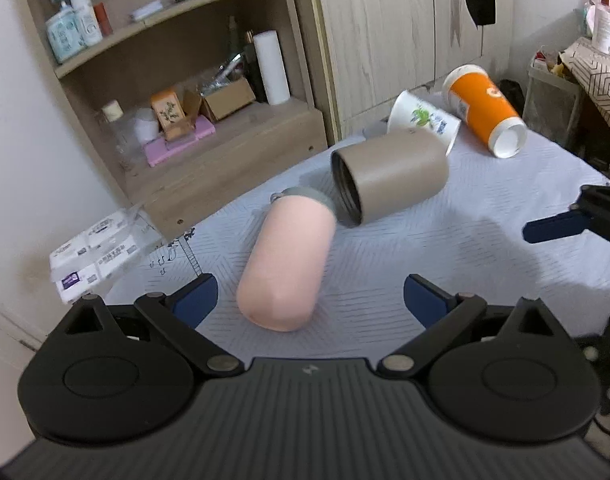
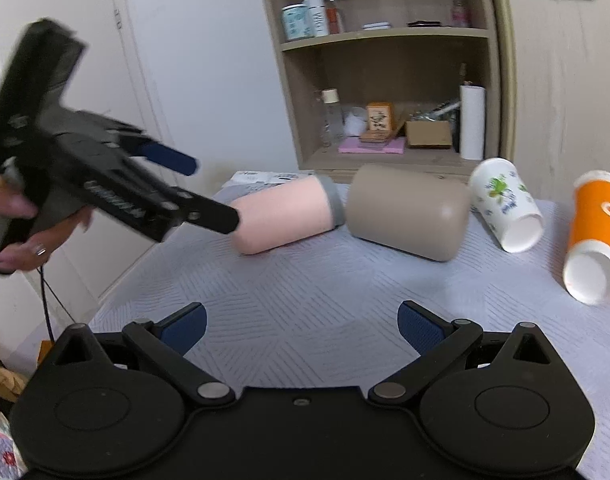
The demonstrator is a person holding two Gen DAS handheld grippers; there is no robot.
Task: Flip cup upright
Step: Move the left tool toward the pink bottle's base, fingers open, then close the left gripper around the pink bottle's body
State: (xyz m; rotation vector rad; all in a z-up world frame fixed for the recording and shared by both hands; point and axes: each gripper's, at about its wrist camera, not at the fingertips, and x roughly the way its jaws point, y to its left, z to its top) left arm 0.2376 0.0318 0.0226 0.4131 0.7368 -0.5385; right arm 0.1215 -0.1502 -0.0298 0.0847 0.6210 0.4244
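Pink cup lying, touching tan cup | both grippers' fingers spread, empty

Four drinking vessels lie on their sides on one table.
One pink bottle, one taupe cup, two paper cups: one white, one orange. Two handheld grippers.

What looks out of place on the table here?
All four vessels lie on their sides: the pink bottle, tan cup, white floral paper cup and orange paper cup. Nothing looks spilled or damaged.
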